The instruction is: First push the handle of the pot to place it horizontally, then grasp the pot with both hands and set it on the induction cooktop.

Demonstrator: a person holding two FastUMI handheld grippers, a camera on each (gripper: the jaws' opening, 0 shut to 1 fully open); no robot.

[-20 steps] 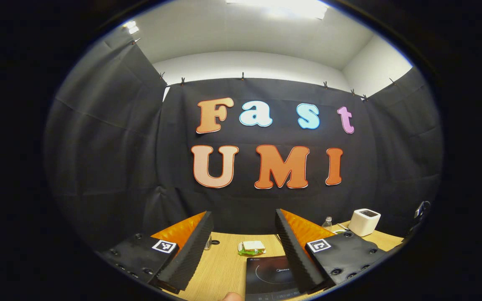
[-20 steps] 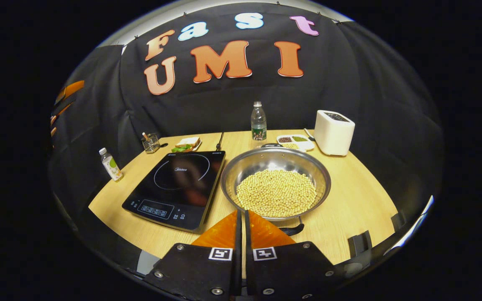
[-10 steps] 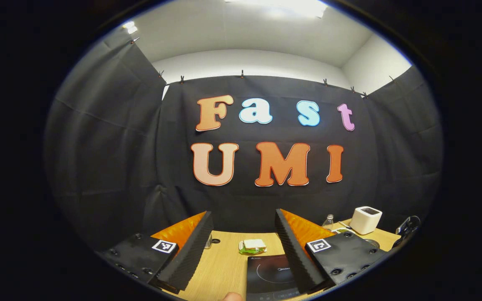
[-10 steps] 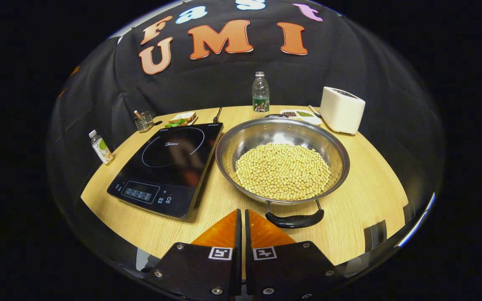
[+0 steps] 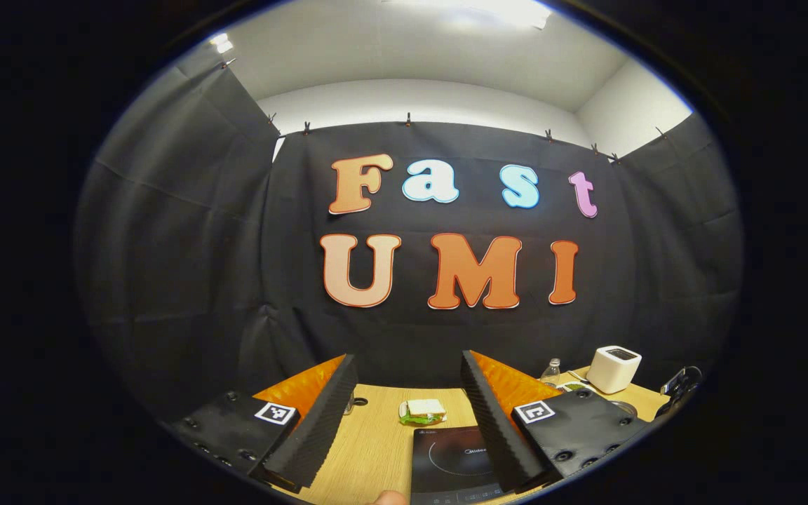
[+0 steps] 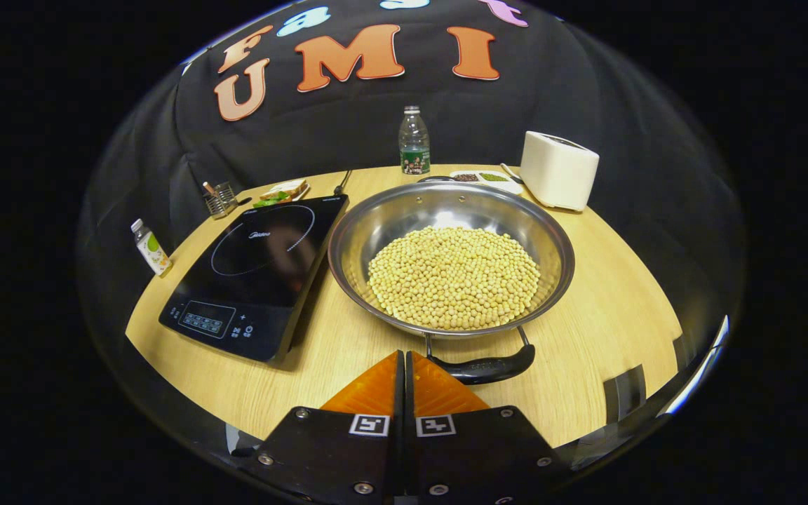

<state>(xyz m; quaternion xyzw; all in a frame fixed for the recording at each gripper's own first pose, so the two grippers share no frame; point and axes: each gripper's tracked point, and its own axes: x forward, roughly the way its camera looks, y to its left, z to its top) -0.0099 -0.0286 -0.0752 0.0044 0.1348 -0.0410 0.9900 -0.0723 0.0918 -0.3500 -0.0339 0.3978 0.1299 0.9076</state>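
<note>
A steel pot (image 6: 404, 217) full of pale beans stands on the round wooden table (image 6: 607, 315), right of the black induction cooktop (image 6: 250, 259). Its black near handle (image 6: 482, 366) lies crosswise at the front rim, and a second handle (image 6: 438, 179) shows at the far rim. My right gripper (image 6: 404, 356) is shut with nothing in it, its tips just left of and short of the near handle. My left gripper (image 5: 407, 363) is open and empty, held high and level above the table, with the cooktop (image 5: 449, 459) below between its fingers.
Behind the pot stand a water bottle (image 6: 414, 140), a white box-shaped appliance (image 6: 558, 170) and a divided dish (image 6: 481, 178). A sandwich (image 6: 281, 191), a small wire holder (image 6: 220, 198) and a small bottle (image 6: 150, 245) sit left of the cooktop. The table's front edge curves close below.
My right gripper has come closer to the pot and tilted down, so the near handle now shows just ahead of its tips. The left gripper has barely moved.
</note>
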